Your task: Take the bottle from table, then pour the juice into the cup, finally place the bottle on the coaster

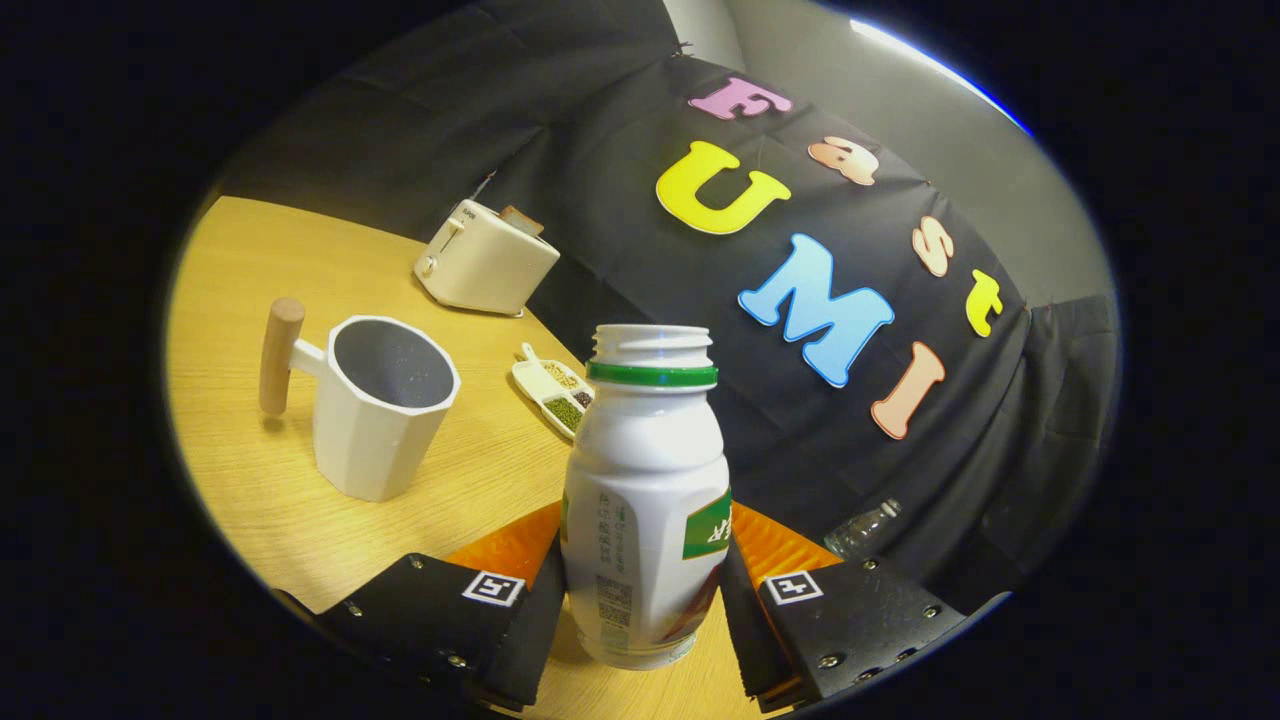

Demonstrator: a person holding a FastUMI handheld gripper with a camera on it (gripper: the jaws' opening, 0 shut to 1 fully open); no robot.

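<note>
I had the gripper (645, 600) closed around the lower body of the bottle (645, 500), both fingers pressed flat against its sides, so the jaws stood only as wide as the bottle itself. The bottle was uncapped, its open threaded neck above a green ring pointing up and away from me. Whether its base rested on the table (300, 500) or hung just clear of it I could not tell from this angle, since the whole scene leaned in my view.

The cup (385, 405), white and faceted with a wooden handle on its far-left side, stood to the left and a little beyond the bottle, mouth open and upright. The orange ribbed coaster (770, 545) lay just behind the bottle, partly hidden by it and by my fingers.

To pour well, I judged I should carry the bottle left until its mouth sat over the middle of the cup, then tip slowly toward the cup so the stream fell inside the rim. A grip this low meant the neck would swing wide, so I wanted a gentle roll. The seasoning tray (553, 392) and the toaster (487, 258) sat further back, well clear of that path
</note>
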